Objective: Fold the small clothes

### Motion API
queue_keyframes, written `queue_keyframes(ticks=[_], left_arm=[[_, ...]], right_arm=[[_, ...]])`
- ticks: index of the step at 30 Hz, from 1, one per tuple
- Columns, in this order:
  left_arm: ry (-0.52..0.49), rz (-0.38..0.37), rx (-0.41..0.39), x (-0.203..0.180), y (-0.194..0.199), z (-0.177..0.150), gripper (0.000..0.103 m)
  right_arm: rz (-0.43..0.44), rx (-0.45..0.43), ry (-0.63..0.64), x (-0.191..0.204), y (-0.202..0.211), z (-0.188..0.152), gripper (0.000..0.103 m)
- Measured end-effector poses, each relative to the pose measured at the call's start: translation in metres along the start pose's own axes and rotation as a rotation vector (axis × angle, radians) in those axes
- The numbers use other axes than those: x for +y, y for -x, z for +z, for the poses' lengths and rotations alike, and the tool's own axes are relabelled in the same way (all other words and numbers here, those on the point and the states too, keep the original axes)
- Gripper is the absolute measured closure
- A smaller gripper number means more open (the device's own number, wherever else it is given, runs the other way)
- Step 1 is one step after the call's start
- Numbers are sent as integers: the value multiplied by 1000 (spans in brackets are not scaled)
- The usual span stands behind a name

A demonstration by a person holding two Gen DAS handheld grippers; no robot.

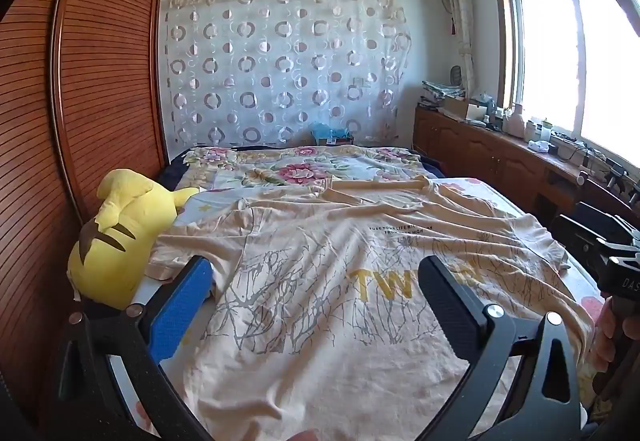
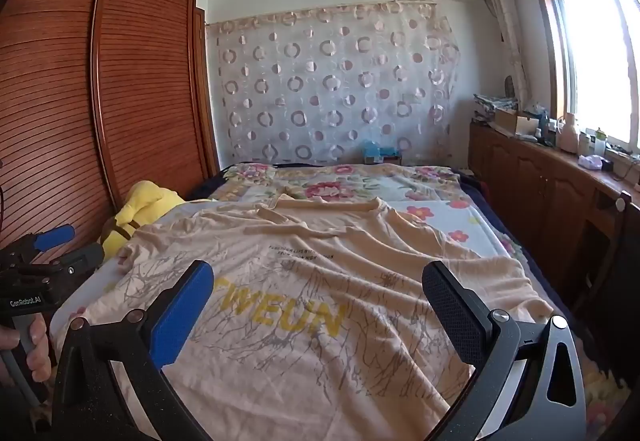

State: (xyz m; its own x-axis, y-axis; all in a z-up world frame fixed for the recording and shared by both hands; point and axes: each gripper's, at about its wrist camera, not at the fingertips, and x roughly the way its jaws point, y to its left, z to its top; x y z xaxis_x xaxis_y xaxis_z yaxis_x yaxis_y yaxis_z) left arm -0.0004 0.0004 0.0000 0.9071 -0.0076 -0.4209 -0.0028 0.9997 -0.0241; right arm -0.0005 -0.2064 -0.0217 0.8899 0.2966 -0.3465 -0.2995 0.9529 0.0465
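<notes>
Fingers of the left gripper point(image 1: 316, 281) are standing wide apart, hovering over the beige T-shirt point(image 1: 320, 281) lying spread on the bed point(image 1: 472, 183). Right gripper point(image 2: 318, 287) is likewise gaping, poised above the same shirt.

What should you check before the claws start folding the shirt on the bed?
1. Left claw open and holding nothing: ok.
2. Right claw open and holding nothing: ok.
3. Shirt spread out on the bed, print side up: ok.
4. Shirt smooth: not ok, wrinkles run across the upper part and the far edge is bunched.
5. Yellow plush toy clear of the shirt: not ok, it sits right beside the left sleeve.
6. Near hem of the shirt lying flat: cannot tell, both views cut it off.
</notes>
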Motion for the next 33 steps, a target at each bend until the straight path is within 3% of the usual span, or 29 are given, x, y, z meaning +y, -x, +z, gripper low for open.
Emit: queue_keyframes(ticks=[33], left_arm=[[4,3,-11,5,5,2,0]], right_arm=[[4,1,-8,0,-1,-2,0]])
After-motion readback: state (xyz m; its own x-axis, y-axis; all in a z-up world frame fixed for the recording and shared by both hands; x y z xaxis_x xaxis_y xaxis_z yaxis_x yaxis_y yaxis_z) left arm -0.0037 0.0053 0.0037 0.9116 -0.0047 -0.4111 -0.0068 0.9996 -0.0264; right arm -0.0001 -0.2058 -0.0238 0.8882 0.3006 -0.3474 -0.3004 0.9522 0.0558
